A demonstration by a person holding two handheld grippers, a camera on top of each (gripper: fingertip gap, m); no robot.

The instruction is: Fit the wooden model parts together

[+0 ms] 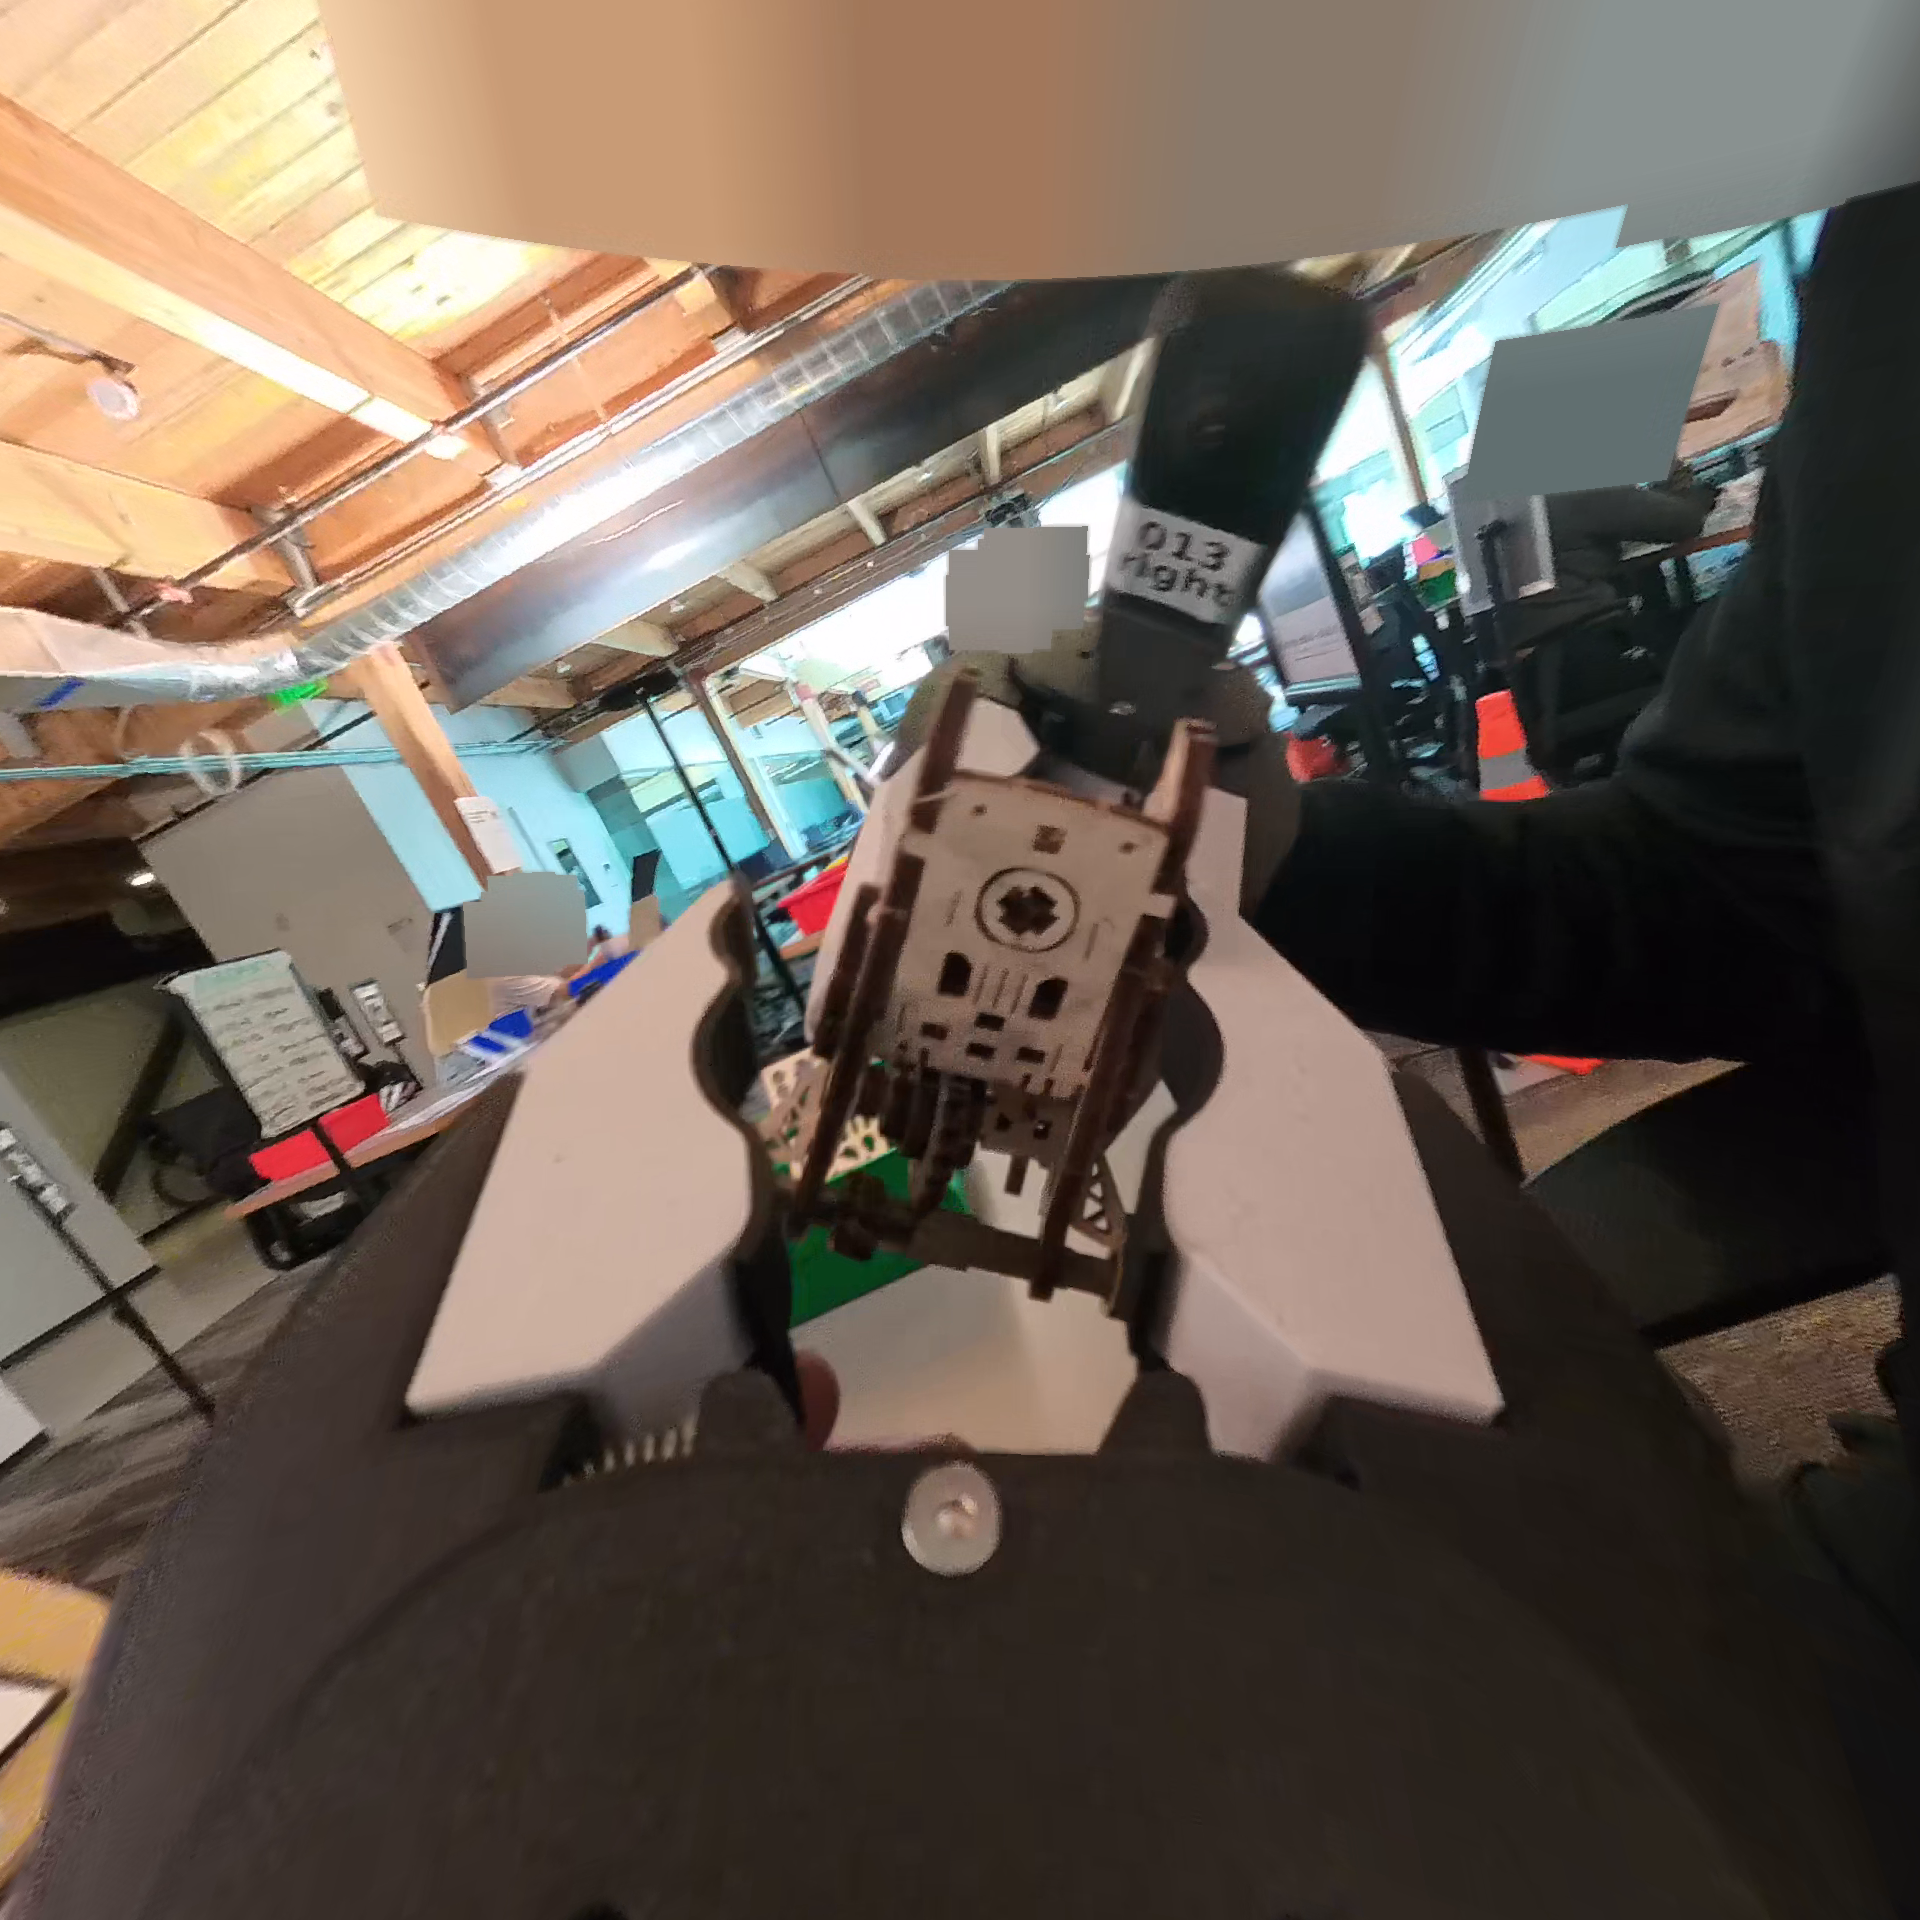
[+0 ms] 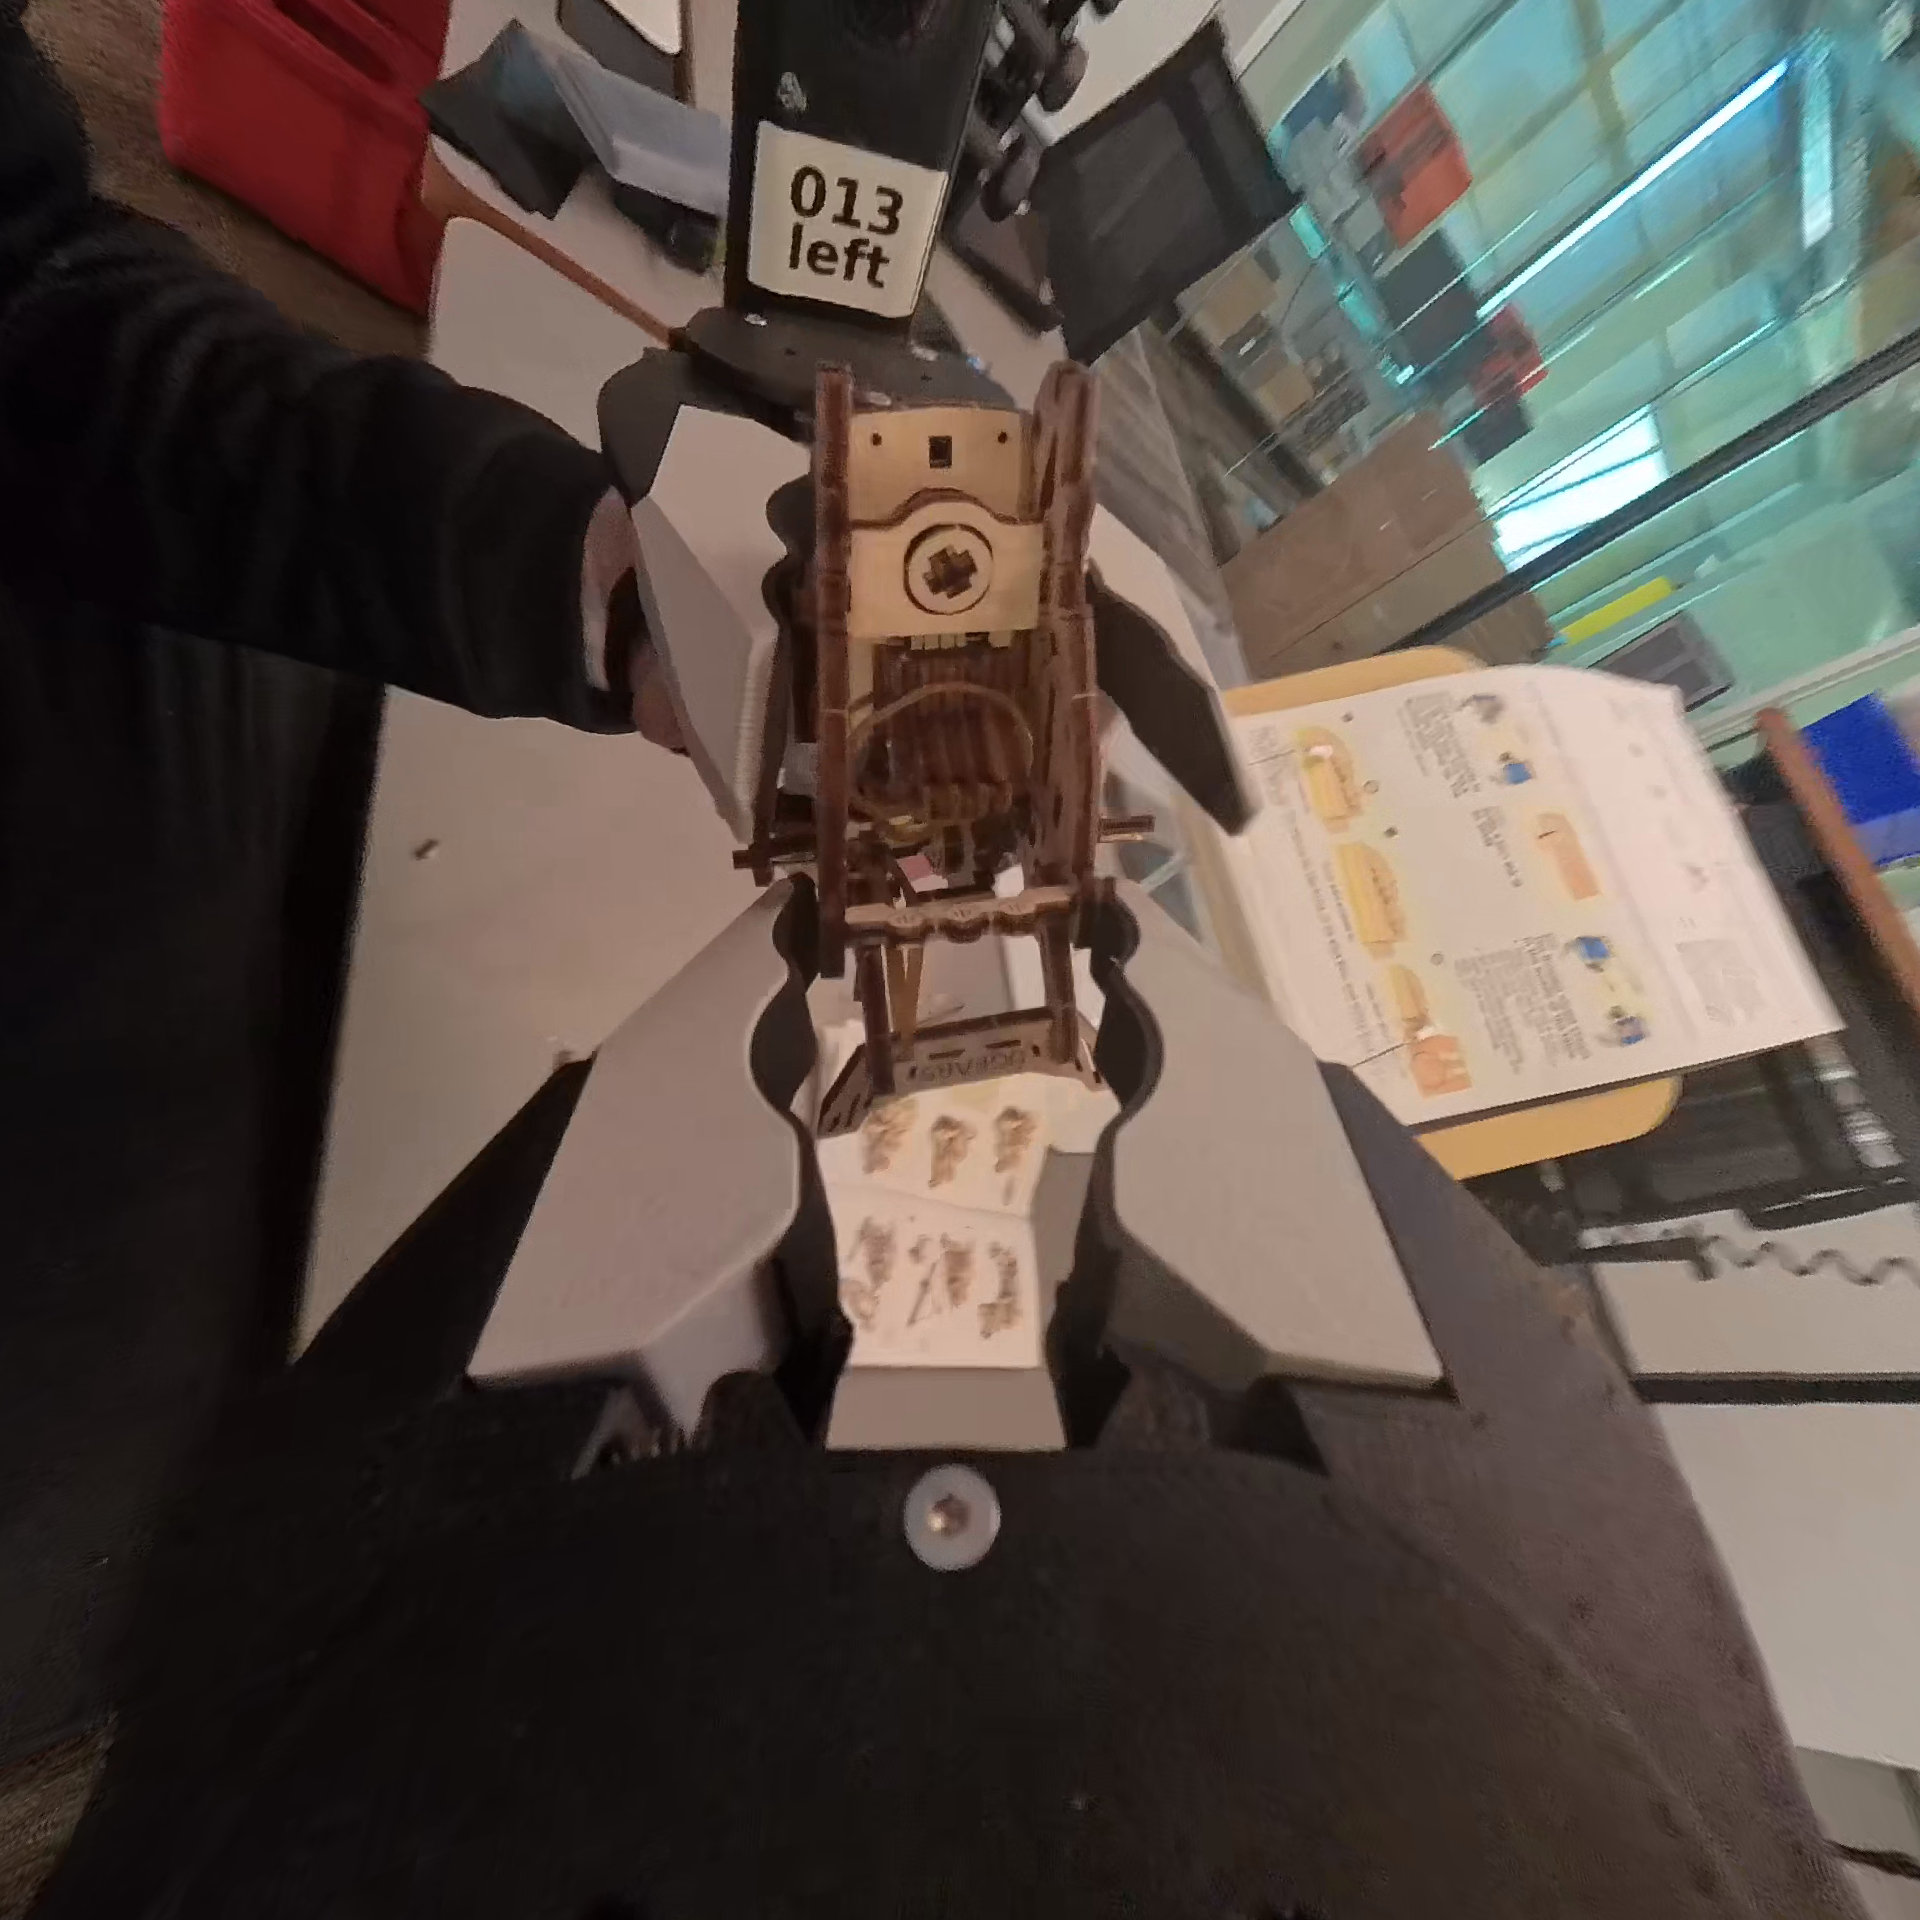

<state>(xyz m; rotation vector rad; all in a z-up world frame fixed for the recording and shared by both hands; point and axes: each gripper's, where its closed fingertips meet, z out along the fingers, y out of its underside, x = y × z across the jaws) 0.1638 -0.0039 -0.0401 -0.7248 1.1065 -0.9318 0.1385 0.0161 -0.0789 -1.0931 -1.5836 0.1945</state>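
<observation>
A wooden model (image 1: 1029, 935) of light and dark brown laser-cut parts hangs in the air between my two grippers. My right gripper (image 2: 951, 925) is shut on its lower frame, with both pads pressing the side rails. In the left wrist view the right gripper (image 1: 1060, 790) shows at the model's far end. My left gripper (image 1: 961, 920) is open. The model stands between its fingers, with a clear gap at the left pad (image 1: 727, 956). In the right wrist view the left gripper (image 2: 982, 810) is spread wide around the model (image 2: 945, 582).
A white table (image 2: 520, 935) lies below. On it are a printed instruction sheet (image 2: 1507, 883) on a yellow board and a sheet of part pictures (image 2: 935, 1247). A red bin (image 2: 301, 135) and a green bin (image 1: 852, 1247) stand near. A dark sleeve (image 1: 1558, 883) is at the right. Tip to tip, the grippers are about 4 centimetres apart.
</observation>
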